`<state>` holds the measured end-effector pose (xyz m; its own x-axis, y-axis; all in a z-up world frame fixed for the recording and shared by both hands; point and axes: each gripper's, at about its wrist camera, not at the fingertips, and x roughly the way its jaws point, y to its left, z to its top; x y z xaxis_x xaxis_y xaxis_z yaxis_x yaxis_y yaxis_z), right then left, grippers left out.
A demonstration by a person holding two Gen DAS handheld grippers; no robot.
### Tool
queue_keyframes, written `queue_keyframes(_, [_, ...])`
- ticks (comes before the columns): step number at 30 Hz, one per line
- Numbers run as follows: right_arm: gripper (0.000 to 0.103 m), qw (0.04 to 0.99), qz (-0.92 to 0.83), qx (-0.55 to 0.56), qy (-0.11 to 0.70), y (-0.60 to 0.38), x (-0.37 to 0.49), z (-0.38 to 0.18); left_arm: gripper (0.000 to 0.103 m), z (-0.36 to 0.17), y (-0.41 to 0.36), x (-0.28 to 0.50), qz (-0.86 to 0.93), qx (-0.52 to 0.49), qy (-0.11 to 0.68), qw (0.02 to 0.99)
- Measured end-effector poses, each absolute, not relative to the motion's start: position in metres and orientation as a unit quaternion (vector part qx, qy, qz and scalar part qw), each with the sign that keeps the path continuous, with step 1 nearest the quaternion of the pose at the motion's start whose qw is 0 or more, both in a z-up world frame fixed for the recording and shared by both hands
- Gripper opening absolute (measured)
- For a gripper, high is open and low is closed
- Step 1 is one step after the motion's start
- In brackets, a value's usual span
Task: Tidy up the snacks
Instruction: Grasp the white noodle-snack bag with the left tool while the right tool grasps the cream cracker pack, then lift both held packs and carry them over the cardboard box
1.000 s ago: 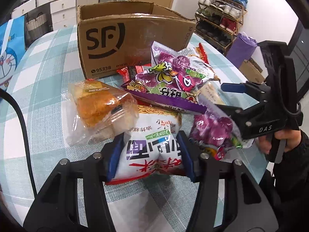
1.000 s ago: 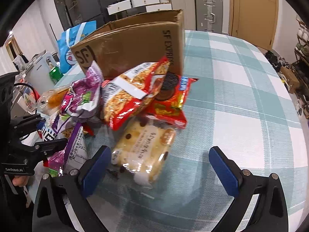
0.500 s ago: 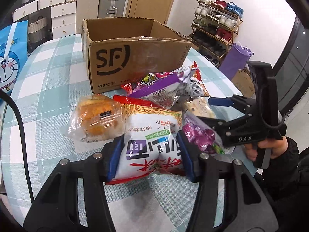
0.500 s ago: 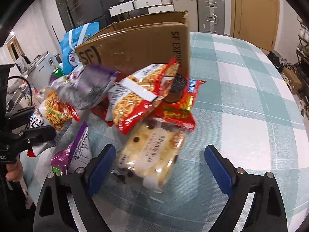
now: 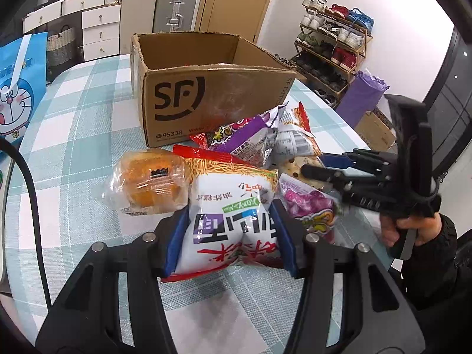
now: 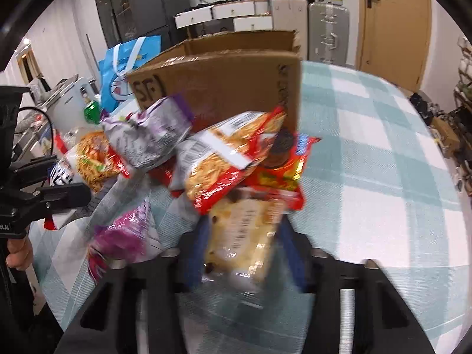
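Note:
A pile of snack packets lies on the checked tablecloth in front of an open cardboard box [image 5: 212, 97], which also shows in the right wrist view [image 6: 224, 88]. My left gripper [image 5: 228, 236] is shut on a white and red noodle packet [image 5: 233, 203], held just above the cloth. My right gripper [image 6: 243, 247] is shut on a clear packet of yellow bread with dark chips [image 6: 244, 230], at the pile's near edge. The left wrist view has the right gripper [image 5: 314, 163] reaching into the pile from the right.
A wrapped orange bun [image 5: 150, 183] lies left of the noodle packet and a purple candy packet [image 5: 306, 206] right of it. Purple-grey, red noodle and red cookie packets [image 6: 277, 174] lean against the box. A blue cartoon bag [image 5: 14, 88] stands at the left table edge.
The right gripper has gone from wide open to shut on the bread packet. The left gripper has risen a little with the noodle packet. The purple packets have slipped down the pile.

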<state>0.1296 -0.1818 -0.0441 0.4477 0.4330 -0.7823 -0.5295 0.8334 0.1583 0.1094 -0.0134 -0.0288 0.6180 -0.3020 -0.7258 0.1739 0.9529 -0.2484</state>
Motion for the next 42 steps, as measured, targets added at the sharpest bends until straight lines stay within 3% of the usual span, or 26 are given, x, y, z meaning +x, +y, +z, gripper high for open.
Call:
queue_keyframes(1, [0.031,0.849,0.284,-0.049,0.442,-0.185,0.131,-0.042,0.051,-0.029,-0.013,0.109,-0.133,-0.078,0.417,0.896])
queue_keyframes(6, [0.032,0.842,0.284,-0.052,0.456,-0.189,0.133,-0.045,0.051,-0.027,-0.013,0.108,-0.130,-0.077,0.417,0.896])
queue_keyframes(9, [0.051,0.837,0.292,-0.056,0.460,-0.186,0.130,-0.045,0.051,-0.026,-0.013,0.108,-0.129,-0.078,0.416,0.897])
queue_keyframes(16, [0.073,0.835,0.290,-0.101,0.457,-0.161,0.119,-0.056,0.051,-0.022,-0.009,0.108,-0.127,-0.082,0.410,0.900])
queue_keyframes(18, [0.072,0.840,0.283,-0.129,0.445,-0.155,0.112,-0.057,0.051,-0.020,-0.009,0.106,-0.127,-0.083,0.407,0.901])
queue_keyframes(20, [0.064,0.840,0.283,-0.126,0.445,-0.155,0.112,-0.057,0.051,-0.019,-0.007,0.105,-0.126,-0.084,0.404,0.902])
queue_keyframes(42, [0.061,0.867,0.306,-0.100,0.381,-0.173,0.100,-0.001,0.051,0.006,-0.005,0.090,-0.123,-0.089,0.364,0.919])
